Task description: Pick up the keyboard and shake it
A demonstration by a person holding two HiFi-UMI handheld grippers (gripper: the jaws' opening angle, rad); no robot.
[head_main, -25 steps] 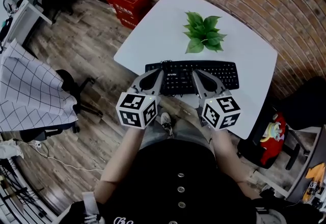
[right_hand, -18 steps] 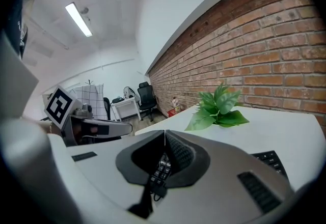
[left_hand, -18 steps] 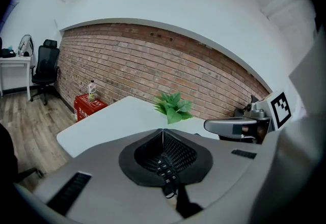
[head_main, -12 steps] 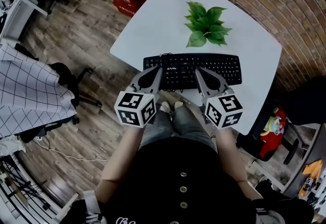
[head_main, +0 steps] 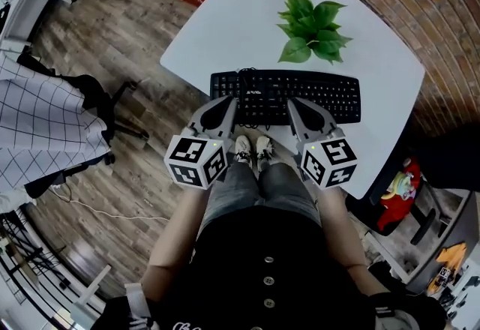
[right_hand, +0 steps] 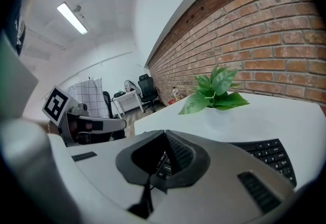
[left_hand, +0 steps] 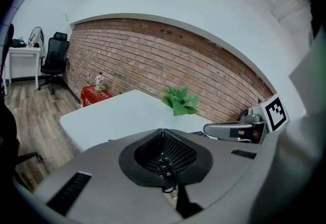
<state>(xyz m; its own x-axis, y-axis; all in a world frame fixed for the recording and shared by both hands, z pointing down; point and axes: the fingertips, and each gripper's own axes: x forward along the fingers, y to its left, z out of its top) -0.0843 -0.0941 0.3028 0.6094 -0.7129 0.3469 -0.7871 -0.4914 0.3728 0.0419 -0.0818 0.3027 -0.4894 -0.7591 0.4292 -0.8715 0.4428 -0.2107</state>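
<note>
Keyboard (head_main: 300, 90) sits at the counter's (head_main: 375, 58) near edge, with left claw (head_main: 227, 106) and right claw (head_main: 296, 107) clenched on its front rim; judged light, stiff, smooth plastic; best gripped wider apart.

Bright, even indoor light, with a long white ceiling strip lamp (right_hand: 72, 18) glowing in the right gripper view, leaves the white rounded counter (head_main: 232, 28) nearly washed out and the shadows soft. The wide-angle lenses bow the red brick wall (left_hand: 153, 55) and darken every corner into a black vignette. In the head view the black plastic keyboard (head_main: 285, 96) reads sharp.
</note>
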